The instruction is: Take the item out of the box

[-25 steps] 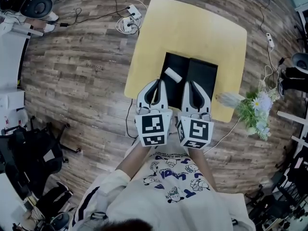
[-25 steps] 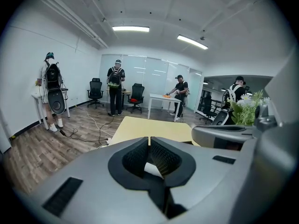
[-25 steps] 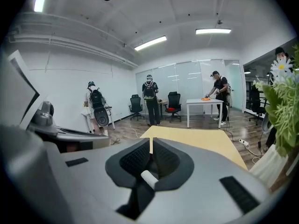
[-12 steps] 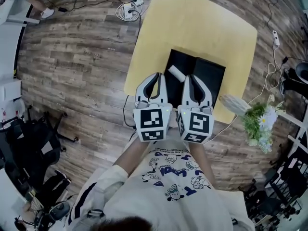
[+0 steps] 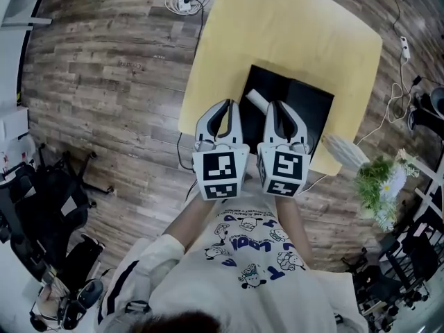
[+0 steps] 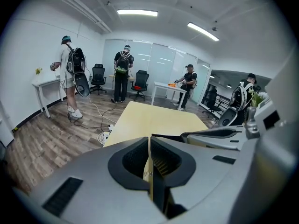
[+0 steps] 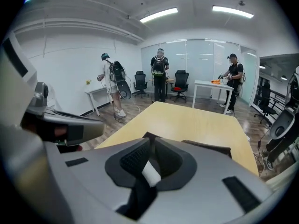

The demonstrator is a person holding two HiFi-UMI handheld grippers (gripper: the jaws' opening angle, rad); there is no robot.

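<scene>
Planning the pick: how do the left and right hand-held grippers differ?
In the head view the left hand-held gripper overlaps the table beside the black box, while the right hand-held gripper overlaps the box itself. The white item lies right of the left one's tip, left of the right one's. Both are shut and empty.

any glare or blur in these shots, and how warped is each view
Head view: fisheye bends the brown plank floor around the pale yellow wooden table; light even, no glare. Left gripper view: white ceiling strip lights blow out; the grey left gripper close to the lens looks soft. Right gripper view: dark rounded corners, room sharp.
</scene>
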